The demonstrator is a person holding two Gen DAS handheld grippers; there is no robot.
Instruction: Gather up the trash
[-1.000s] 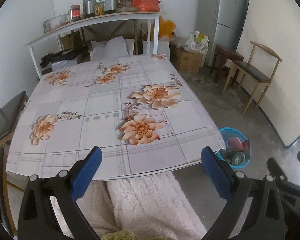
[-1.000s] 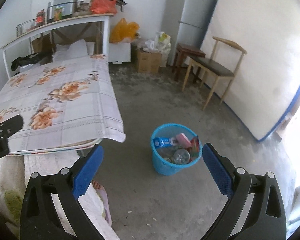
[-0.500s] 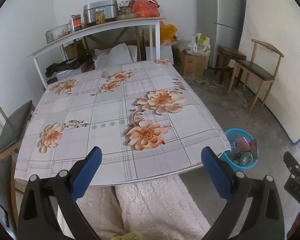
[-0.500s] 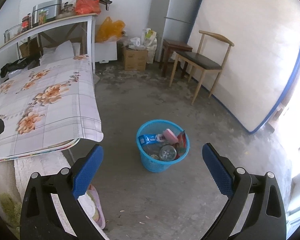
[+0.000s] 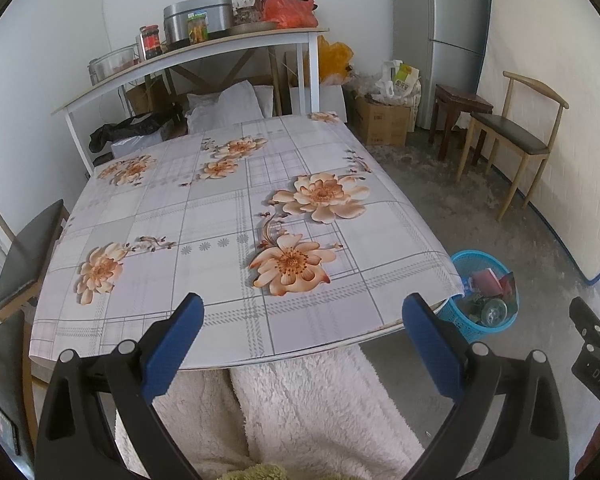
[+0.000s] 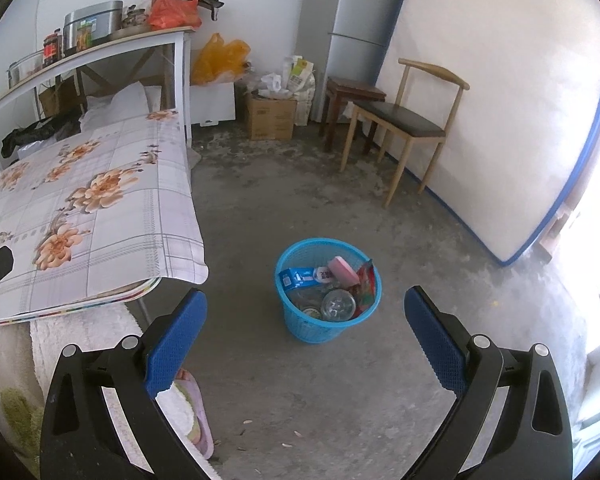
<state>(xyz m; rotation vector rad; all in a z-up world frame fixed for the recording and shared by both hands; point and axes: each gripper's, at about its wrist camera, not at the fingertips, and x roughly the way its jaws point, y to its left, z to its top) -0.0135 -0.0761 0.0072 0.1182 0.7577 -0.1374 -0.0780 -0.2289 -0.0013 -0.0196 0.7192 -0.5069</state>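
A blue plastic trash basket (image 6: 328, 320) stands on the concrete floor right of the table. It holds a blue wrapper, a pink item, a red packet and a clear bottle. It also shows in the left wrist view (image 5: 485, 320), partly behind the table corner. My right gripper (image 6: 306, 338) is open and empty, above and in front of the basket. My left gripper (image 5: 303, 344) is open and empty, over the near edge of the table (image 5: 220, 208) with the floral cloth.
A white fleece blanket (image 5: 308, 408) hangs below the table's near edge. A wooden chair (image 6: 404, 128), a stool and a cardboard box (image 6: 270, 118) stand at the back. A mattress (image 6: 492, 112) leans on the right wall. A shelf with jars stands behind the table.
Both grippers have drawn back and risen a little, so the views widen. The basket now sits more centred in the right wrist view. Both grippers stay open.
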